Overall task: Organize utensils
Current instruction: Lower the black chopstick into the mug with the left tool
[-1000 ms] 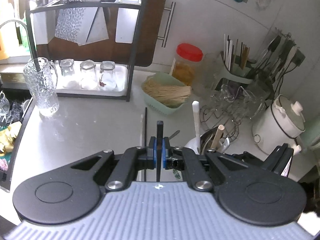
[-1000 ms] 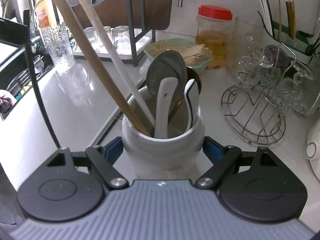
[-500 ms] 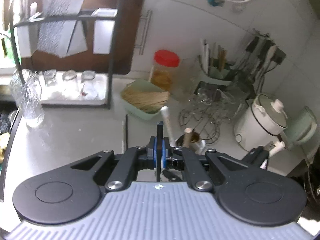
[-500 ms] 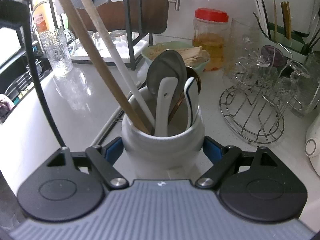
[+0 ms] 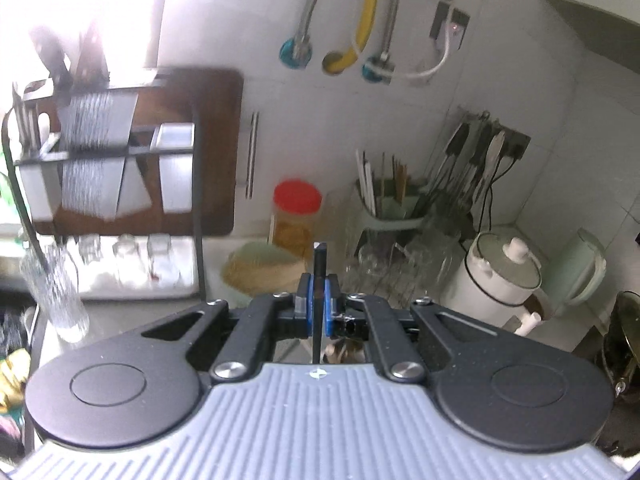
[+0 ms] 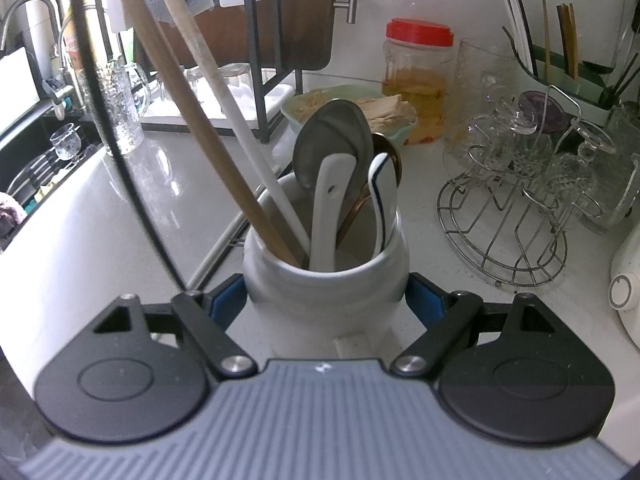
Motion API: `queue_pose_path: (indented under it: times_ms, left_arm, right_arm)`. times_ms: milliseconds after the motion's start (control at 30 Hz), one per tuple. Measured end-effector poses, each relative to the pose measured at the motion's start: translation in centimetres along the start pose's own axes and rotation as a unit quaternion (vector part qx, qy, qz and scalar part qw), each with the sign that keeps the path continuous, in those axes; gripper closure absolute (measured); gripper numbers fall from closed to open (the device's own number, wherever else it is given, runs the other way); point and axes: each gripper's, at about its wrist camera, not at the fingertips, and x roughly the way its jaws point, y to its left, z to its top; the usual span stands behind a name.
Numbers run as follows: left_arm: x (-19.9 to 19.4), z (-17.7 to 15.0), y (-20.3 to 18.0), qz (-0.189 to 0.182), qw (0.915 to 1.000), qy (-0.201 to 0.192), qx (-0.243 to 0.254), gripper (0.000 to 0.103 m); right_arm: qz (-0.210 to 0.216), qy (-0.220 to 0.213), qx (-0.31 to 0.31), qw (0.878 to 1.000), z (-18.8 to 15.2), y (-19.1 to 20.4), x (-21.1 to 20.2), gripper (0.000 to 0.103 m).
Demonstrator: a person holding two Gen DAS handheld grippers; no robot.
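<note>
While left gripper (image 5: 319, 306) pinching black chopstick (image 5: 319, 268), right gripper (image 6: 326, 300) around crowded white jar (image 6: 326, 280), glass rack (image 6: 516, 216) beside.

Probably a home kitchen: sink tap (image 6: 24, 12), rice cooker (image 5: 494, 280).

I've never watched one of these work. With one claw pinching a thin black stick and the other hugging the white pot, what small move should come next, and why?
Probably bring the left gripper over the white crock and lower the black chopstick in, tip first. The chopstick is already clamped and the right gripper grips the crock, which already holds spoons.
</note>
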Motion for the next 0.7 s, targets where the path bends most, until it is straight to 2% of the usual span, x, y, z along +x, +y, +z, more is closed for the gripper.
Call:
queue_pose_path:
  times_ms: [333, 533, 700]
  left_arm:
    - [0.0, 2.3, -3.1, -0.016, 0.9981, -0.022, 0.056, 0.097]
    - [0.3, 3.3, -3.7, -0.028, 0.9972, -0.038, 0.058, 0.097]
    - [2.6, 2.9, -4.3, -0.038, 0.9973, -0.021, 0.06, 0.097]
  right_arm:
    - [-0.002, -0.002, 0.004, 1.0, -0.1, 0.0, 0.0, 0.015]
    - [-0.005, -0.007, 0.007, 1.0, -0.2, 0.0, 0.0, 0.015]
    - [-0.006, -0.008, 0.011, 1.0, -0.2, 0.1, 0.0, 0.015]
